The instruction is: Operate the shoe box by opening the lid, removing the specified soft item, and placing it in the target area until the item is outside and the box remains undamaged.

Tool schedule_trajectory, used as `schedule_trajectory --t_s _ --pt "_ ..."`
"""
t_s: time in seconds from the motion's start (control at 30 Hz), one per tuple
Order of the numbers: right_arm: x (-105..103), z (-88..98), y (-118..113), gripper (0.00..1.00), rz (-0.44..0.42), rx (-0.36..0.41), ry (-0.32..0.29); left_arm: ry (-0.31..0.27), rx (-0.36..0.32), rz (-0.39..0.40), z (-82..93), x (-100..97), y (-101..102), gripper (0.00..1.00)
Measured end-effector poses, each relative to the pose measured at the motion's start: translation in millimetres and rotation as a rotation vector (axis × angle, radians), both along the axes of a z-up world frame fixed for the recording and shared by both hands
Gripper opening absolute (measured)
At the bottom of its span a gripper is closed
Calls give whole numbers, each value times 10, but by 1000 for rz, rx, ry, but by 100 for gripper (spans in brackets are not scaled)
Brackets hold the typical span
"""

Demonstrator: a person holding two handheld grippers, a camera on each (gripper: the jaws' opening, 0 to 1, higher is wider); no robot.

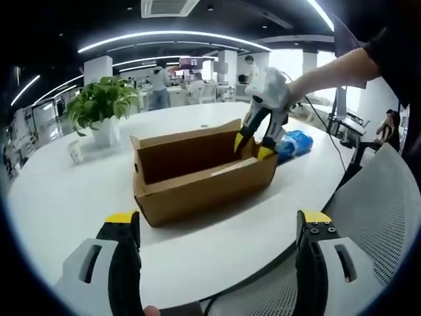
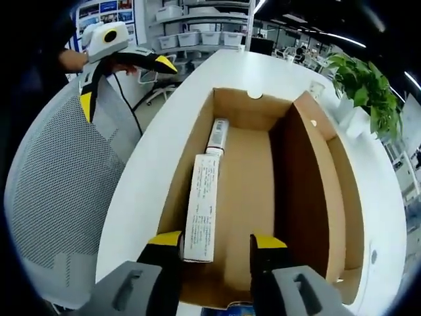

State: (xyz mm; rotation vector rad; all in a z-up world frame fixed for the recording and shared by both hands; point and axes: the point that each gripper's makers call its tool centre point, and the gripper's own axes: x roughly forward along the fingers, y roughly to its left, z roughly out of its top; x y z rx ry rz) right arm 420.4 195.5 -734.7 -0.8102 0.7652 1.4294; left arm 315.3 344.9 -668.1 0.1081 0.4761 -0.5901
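Left gripper view: a wide white round table (image 1: 66, 197) runs across the frame, and at its centre sits the cardboard shoe box (image 1: 197, 178), lid swung up and standing at the back. The left gripper (image 1: 217, 227) hangs low at the bottom of the frame, its yellow-tipped jaws spread wide and nothing between them. Upper right of centre, the right gripper (image 1: 253, 146) dips over the box's far end, jaws parted, tips at the rim. Just behind it, right of the box, a blue soft item (image 1: 296, 142) lies on the table, outside the box. A potted plant (image 1: 102, 105) stands at upper left, and a grey mesh chair (image 1: 381, 217) fills the lower right. Behind it all is an open office with white columns and curved ceiling light strips.

Right gripper view: we look straight down into the box, where a long white packet (image 2: 202, 207) lies along the left wall. This gripper's jaws are spread at the bottom edge, holding nothing. Shelving with bins lines the top.
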Motion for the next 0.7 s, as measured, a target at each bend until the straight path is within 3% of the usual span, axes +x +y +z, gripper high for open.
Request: schedule_trajectory --t_s 0.27,0.57,0.7 --pt "-45 -52 171 31 2 23 6 -6 -1 8 5 6 17 98" --pt "-57 -88 214 24 7 20 6 -10 -3 15 9 14 21 98" --pt "-112 -104 239 15 33 19 6 -10 -4 17 10 15 22 97"
